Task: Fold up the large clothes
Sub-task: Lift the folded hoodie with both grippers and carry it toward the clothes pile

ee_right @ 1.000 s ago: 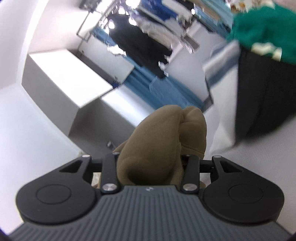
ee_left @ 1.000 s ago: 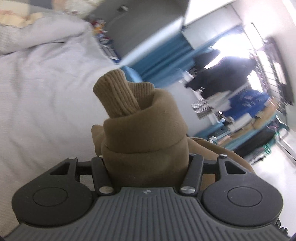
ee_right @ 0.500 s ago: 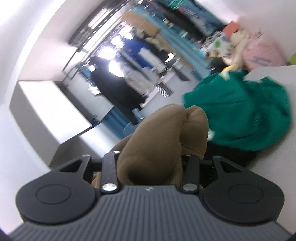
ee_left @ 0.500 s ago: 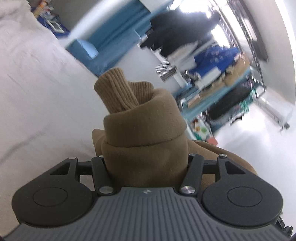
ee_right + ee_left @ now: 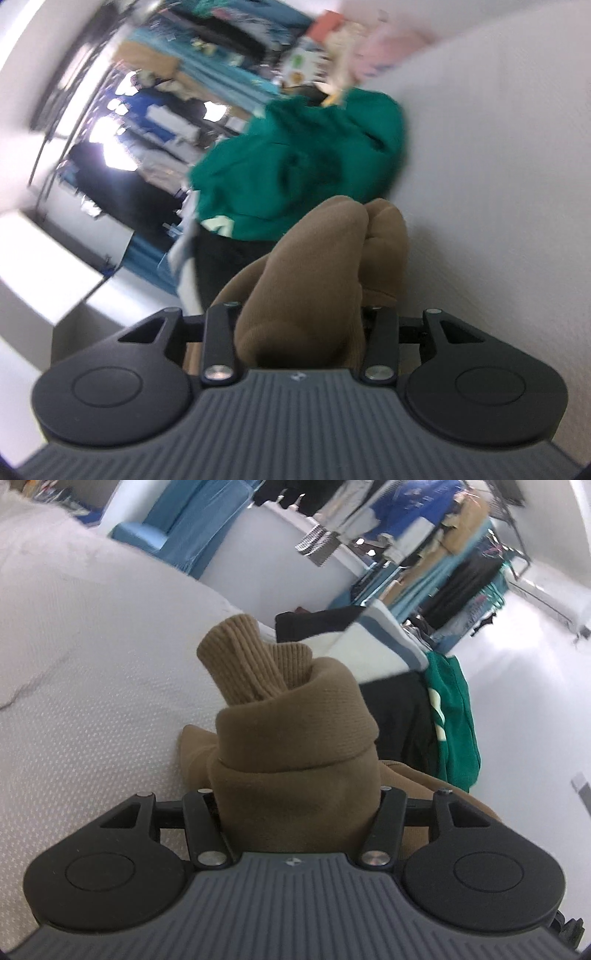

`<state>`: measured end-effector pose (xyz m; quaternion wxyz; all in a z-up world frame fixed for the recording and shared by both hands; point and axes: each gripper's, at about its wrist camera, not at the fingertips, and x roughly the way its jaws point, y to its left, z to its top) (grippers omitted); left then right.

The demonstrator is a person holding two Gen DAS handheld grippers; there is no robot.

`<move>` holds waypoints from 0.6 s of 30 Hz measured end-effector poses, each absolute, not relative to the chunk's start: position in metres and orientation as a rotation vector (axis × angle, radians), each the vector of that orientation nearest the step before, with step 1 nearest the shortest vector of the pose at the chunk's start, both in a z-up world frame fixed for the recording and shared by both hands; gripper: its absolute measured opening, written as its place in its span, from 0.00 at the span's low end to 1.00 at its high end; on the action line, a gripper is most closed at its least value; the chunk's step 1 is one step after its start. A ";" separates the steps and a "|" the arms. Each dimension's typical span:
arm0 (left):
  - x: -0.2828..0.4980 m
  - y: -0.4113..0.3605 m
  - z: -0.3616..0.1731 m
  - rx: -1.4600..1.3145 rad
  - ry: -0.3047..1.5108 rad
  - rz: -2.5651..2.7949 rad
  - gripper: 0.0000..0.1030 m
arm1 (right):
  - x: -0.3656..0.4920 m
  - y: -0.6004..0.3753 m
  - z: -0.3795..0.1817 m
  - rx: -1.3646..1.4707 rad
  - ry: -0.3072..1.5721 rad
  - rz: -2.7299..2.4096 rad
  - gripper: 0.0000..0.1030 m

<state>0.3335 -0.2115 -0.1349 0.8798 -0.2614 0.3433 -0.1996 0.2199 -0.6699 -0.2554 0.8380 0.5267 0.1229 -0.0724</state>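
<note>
Two grippers, each clamped on bunched brown garment [image 5: 295, 753].
Left gripper [image 5: 299, 805]: ribbed cuff [image 5: 251, 661] pokes forward, up-left, over the bed [image 5: 92, 686]; right gripper [image 5: 301, 321]: folds bulge forward.

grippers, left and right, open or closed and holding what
left gripper: closed on a bunched wad of the brown sweater.
right gripper: closed on another bunch of the brown sweater.
</note>
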 end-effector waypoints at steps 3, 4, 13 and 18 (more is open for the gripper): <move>0.331 -0.213 -0.140 -0.544 0.710 -0.420 0.59 | 0.209 -0.666 -0.273 1.138 0.241 -0.150 0.44; 0.331 -0.211 -0.142 -0.548 0.713 -0.422 0.59 | 0.208 -0.666 -0.277 1.149 0.241 -0.150 0.45; 0.324 -0.188 -0.143 -0.592 0.782 -0.423 0.66 | 0.204 -0.670 -0.278 1.191 0.301 -0.154 0.54; 0.315 -0.172 -0.152 -0.585 0.856 -0.432 0.80 | 0.192 -0.670 -0.280 1.200 0.372 -0.211 0.84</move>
